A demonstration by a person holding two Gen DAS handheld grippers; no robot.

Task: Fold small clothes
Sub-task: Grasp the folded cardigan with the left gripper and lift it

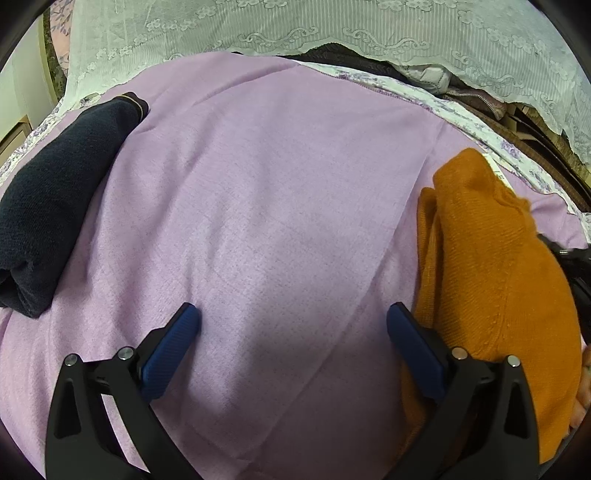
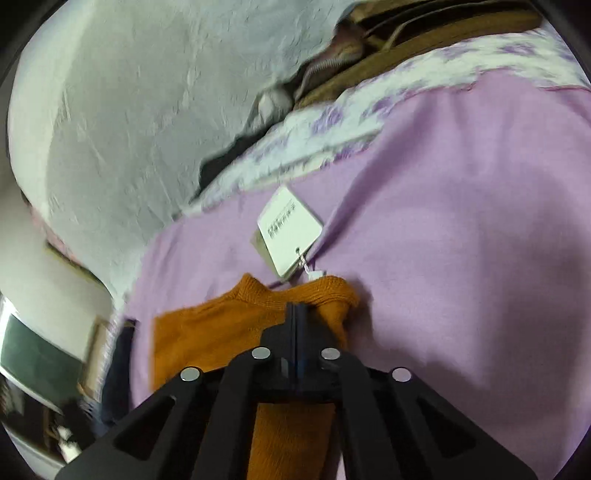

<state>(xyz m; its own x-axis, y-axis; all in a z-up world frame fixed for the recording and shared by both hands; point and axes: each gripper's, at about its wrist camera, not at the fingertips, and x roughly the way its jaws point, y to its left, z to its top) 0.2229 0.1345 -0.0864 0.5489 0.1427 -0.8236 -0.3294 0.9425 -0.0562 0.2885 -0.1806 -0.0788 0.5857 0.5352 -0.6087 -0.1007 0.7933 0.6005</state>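
Note:
An orange knit garment (image 1: pixel 495 258) lies bunched on the lilac sheet (image 1: pixel 280 206) at the right of the left wrist view. My left gripper (image 1: pixel 293 317) is open and empty, hovering over bare sheet, with its right finger beside the garment's left edge. In the right wrist view my right gripper (image 2: pixel 295 308) is shut on the orange garment (image 2: pixel 221 332) near its ribbed neck edge. A white paper tag (image 2: pixel 290 225) hangs off that edge on a string and rests on the lilac sheet (image 2: pixel 461 221).
A folded dark navy garment (image 1: pixel 55 199) lies at the left of the sheet. A white lace cover (image 1: pixel 332 29) hangs across the back. Brown and dark clothes (image 1: pixel 480 99) are piled under it at the back right, beside a floral border (image 2: pixel 332 122).

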